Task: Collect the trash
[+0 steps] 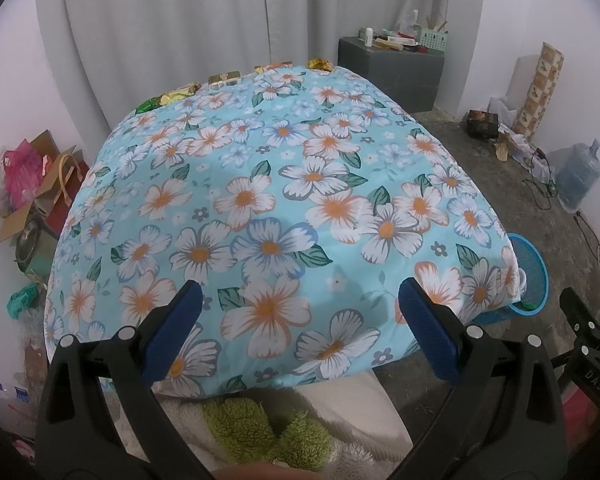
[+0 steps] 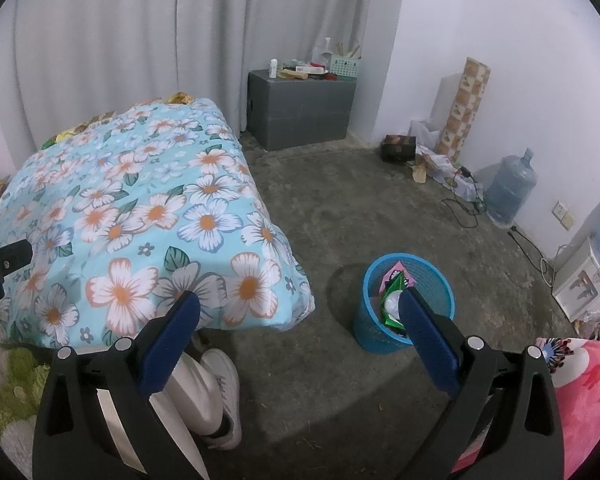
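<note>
both grippers' fingers (image 1: 188, 300) (image 2: 414, 308) spread empty; shiny foil wrappers (image 1: 228, 78) await beyond them, blue mesh bin (image 2: 404, 304) beneath right fingers for dropping.

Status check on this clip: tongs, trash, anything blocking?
Left tongs and right tongs open, empty. Wrappers along table's far edge; bin on floor, partly filled. Nothing blocking.

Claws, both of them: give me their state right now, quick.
Left claw: open, holding nothing, over the floral cloth.
Right claw: open, holding nothing, near the blue trash basket.
</note>
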`<action>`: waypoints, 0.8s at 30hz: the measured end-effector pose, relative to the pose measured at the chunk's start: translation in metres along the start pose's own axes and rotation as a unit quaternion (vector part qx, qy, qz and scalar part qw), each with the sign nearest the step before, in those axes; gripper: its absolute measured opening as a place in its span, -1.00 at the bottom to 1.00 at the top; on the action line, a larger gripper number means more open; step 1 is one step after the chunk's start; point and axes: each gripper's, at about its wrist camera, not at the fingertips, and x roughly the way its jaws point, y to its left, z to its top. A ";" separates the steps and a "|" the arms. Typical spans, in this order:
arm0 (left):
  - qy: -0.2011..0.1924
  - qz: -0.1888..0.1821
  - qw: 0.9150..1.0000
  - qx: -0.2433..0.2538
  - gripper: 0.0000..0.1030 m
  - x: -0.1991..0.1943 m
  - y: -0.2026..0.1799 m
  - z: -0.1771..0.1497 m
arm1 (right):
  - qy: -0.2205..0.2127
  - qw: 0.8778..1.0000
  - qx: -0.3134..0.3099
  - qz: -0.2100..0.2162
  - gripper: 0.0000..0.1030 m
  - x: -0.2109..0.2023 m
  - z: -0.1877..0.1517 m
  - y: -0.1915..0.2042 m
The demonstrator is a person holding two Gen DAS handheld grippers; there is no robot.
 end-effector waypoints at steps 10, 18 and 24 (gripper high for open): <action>0.000 0.000 1.000 0.000 0.83 0.001 0.000 0.000 | 0.001 1.000 -0.005 0.003 0.87 0.001 -0.001 0.002; 0.000 0.000 1.000 0.000 0.83 0.000 -0.001 0.000 | 0.001 1.000 -0.009 0.006 0.88 0.001 -0.002 0.004; 0.003 -0.001 1.000 0.001 0.83 0.001 0.000 -0.003 | 0.001 1.000 -0.012 0.008 0.87 0.001 -0.002 0.005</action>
